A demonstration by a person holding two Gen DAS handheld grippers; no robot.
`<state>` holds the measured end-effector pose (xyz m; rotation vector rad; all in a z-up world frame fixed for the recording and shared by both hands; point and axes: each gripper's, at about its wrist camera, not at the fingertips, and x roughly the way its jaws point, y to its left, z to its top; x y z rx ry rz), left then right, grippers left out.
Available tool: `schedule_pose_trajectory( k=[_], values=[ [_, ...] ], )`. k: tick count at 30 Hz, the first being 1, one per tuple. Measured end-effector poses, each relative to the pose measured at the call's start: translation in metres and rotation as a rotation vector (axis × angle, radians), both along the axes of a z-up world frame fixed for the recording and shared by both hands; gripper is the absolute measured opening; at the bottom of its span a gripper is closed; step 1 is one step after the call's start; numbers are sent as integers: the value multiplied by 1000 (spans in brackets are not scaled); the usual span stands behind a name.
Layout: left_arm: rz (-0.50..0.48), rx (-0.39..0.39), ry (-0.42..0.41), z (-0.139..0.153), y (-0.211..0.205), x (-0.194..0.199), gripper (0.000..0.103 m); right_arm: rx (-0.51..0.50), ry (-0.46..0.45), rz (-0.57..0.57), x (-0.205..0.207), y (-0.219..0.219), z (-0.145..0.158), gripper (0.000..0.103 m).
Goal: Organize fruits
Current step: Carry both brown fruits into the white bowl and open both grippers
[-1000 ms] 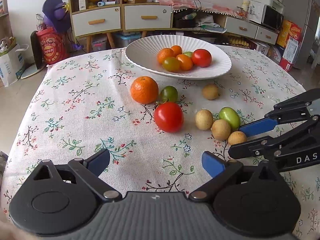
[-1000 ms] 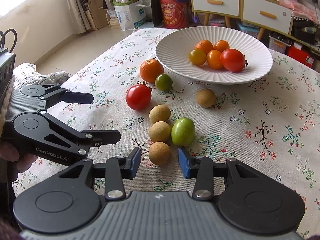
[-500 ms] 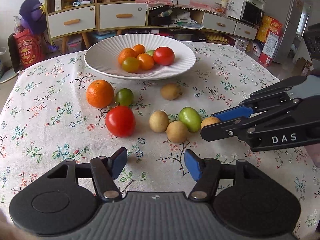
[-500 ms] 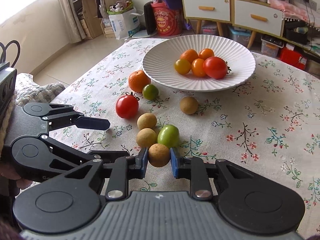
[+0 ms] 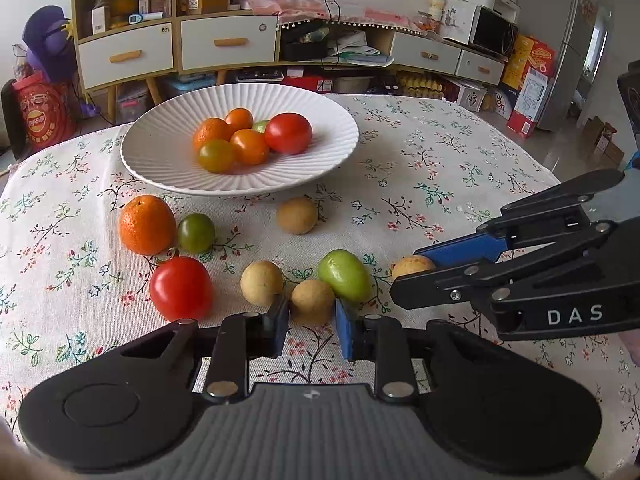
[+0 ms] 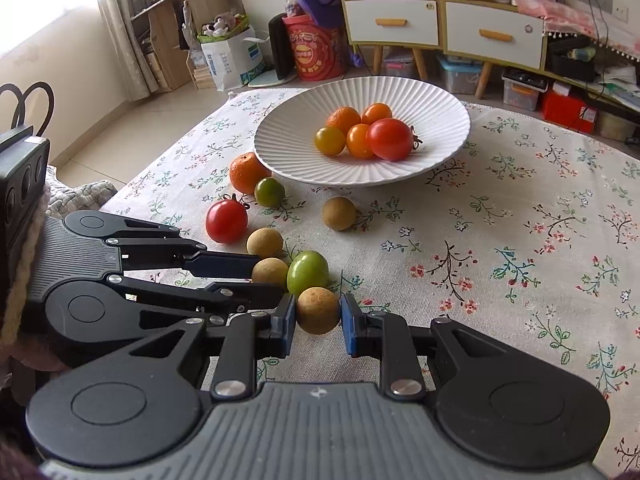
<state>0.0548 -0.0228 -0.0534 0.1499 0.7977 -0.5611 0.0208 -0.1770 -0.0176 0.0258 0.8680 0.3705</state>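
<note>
Left gripper (image 5: pixel 312 320) clamped on a tan fruit (image 5: pixel 312 302), right gripper (image 6: pixel 319 322) clamped on another tan fruit (image 6: pixel 318 310), both near the table's (image 5: pixel 460 168) front edge

On the desk (image 5: pixel 460 152) stands one white plate (image 5: pixel 160 148) holding six fruits: one red tomato (image 5: pixel 288 133), four orange or yellow ones, one green. Off the plate lie one mandarin (image 5: pixel 147 224), one red tomato (image 5: pixel 181 288), two green tomatoes and four brown longans.
</note>
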Motion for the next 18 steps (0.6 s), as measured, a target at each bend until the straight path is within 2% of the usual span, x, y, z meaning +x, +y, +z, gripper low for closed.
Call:
schedule_pose_trajectory(
  k=[8, 18],
  values=[
    [7, -29, -9, 14, 9, -4, 14, 27, -31, -30, 3, -7, 11, 22],
    [35, -79, -79, 38, 5, 6, 14, 68, -104, -97, 26, -12, 33, 22]
  ],
)
